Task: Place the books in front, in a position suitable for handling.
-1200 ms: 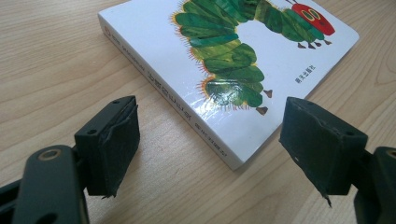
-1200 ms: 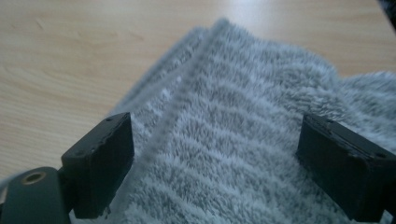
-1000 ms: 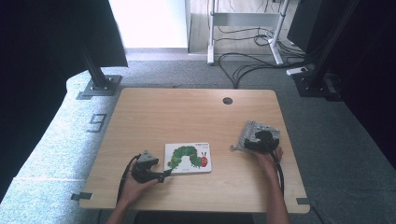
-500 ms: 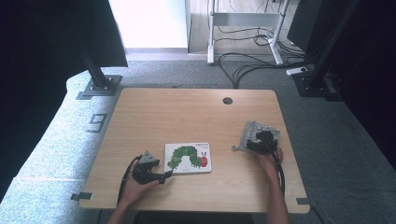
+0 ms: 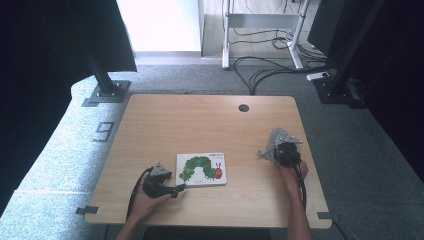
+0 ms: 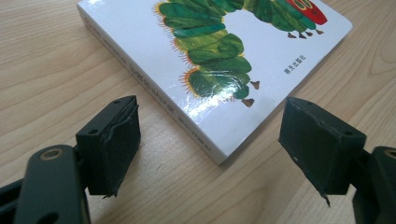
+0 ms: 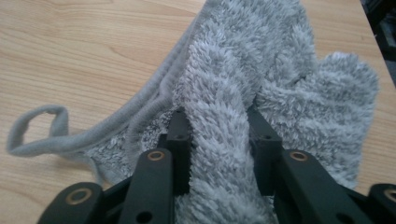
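Observation:
A white board book (image 5: 201, 169) with a green caterpillar on its cover lies flat near the table's front middle. My left gripper (image 5: 179, 189) rests low at the book's front left corner, open, its jaws either side of that corner (image 6: 219, 151) without touching it. A fluffy grey cloth (image 5: 278, 141) with a hanging loop (image 7: 35, 130) lies at the table's right side. My right gripper (image 5: 280, 151) is shut on a raised fold of the cloth (image 7: 219, 140), which bunches up between the jaws.
The wooden table (image 5: 200, 120) has a round cable hole (image 5: 243, 107) near its far edge. Dark stands and loose cables sit on the grey floor beyond the table. A tape mark shaped like a 9 (image 5: 102, 131) lies on the floor at left.
The right gripper and the grey cloth have shifted slightly toward the table's front. The left gripper stays at the book's corner.

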`<action>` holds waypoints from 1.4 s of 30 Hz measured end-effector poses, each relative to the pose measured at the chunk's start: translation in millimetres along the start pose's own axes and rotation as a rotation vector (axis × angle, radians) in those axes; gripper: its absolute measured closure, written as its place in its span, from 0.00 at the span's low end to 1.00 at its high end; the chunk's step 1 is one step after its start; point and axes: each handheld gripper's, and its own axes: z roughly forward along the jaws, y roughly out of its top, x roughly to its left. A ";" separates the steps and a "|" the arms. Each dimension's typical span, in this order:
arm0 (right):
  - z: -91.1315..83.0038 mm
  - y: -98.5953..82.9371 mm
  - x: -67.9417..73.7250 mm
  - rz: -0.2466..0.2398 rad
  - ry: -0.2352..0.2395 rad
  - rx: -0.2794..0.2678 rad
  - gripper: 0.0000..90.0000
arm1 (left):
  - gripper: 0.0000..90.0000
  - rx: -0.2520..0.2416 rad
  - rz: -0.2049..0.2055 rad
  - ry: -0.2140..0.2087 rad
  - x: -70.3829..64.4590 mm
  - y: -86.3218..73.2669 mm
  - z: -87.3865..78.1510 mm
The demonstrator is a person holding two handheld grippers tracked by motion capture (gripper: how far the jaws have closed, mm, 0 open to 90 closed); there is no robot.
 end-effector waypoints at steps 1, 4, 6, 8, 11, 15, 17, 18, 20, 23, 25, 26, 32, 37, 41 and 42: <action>-2.3 0.6 -1.2 0.008 0.013 -0.006 0.76 | 0.23 -0.001 0.001 -0.001 -0.5 -0.1 0.3; -14.7 1.8 -7.8 0.079 0.096 -0.071 0.77 | 0.23 -0.001 -0.004 -0.002 0.7 -0.6 -0.4; -22.4 2.5 -9.5 0.103 0.113 -0.110 0.77 | 0.23 -0.007 -0.006 -0.001 1.5 -0.8 -1.1; -31.9 3.1 -11.0 0.127 0.143 -0.157 0.78 | 0.23 -0.010 -0.008 -0.003 1.9 -0.7 -2.3; -41.0 3.6 -11.2 0.160 0.203 -0.205 0.78 | 0.23 -0.011 -0.006 -0.007 0.9 -0.7 -1.8; -48.9 5.2 -6.8 0.176 0.252 -0.245 0.78 | 0.23 -0.001 0.003 -0.007 -1.2 -0.2 1.6; -52.7 6.9 -2.9 0.173 0.276 -0.262 0.78 | 0.23 0.004 0.007 -0.003 -2.0 -0.1 2.6; -54.8 7.8 -0.1 0.167 0.282 -0.273 0.78 | 0.23 0.006 0.009 0.003 -2.7 -0.2 3.0; -59.7 10.1 5.7 0.153 0.294 -0.289 0.78 | 0.23 0.009 0.014 0.007 -3.6 -0.2 3.6; -69.0 15.2 15.6 0.148 0.346 -0.321 0.78 | 0.23 0.015 0.022 0.011 -5.6 -0.3 5.6; -72.4 17.1 20.3 0.139 0.362 -0.332 0.78 | 0.23 0.019 0.027 0.014 -7.0 -0.3 6.9; -74.4 18.3 23.8 0.131 0.371 -0.337 0.78 | 0.23 0.020 0.031 0.017 -7.9 -0.2 7.4; -79.8 24.2 54.4 0.066 0.430 -0.341 0.78 | 0.23 0.020 0.057 0.038 -13.9 0.2 10.5; -78.5 28.6 90.1 -0.018 0.483 -0.320 0.77 | 0.23 0.020 0.069 0.067 -16.3 0.3 12.4; -74.9 31.9 118.8 -0.077 0.519 -0.300 0.77 | 0.23 0.019 0.066 0.074 -16.3 1.0 13.0; -74.1 32.7 123.8 -0.085 0.525 -0.296 0.77 | 0.24 0.017 0.063 0.077 -16.2 1.1 13.1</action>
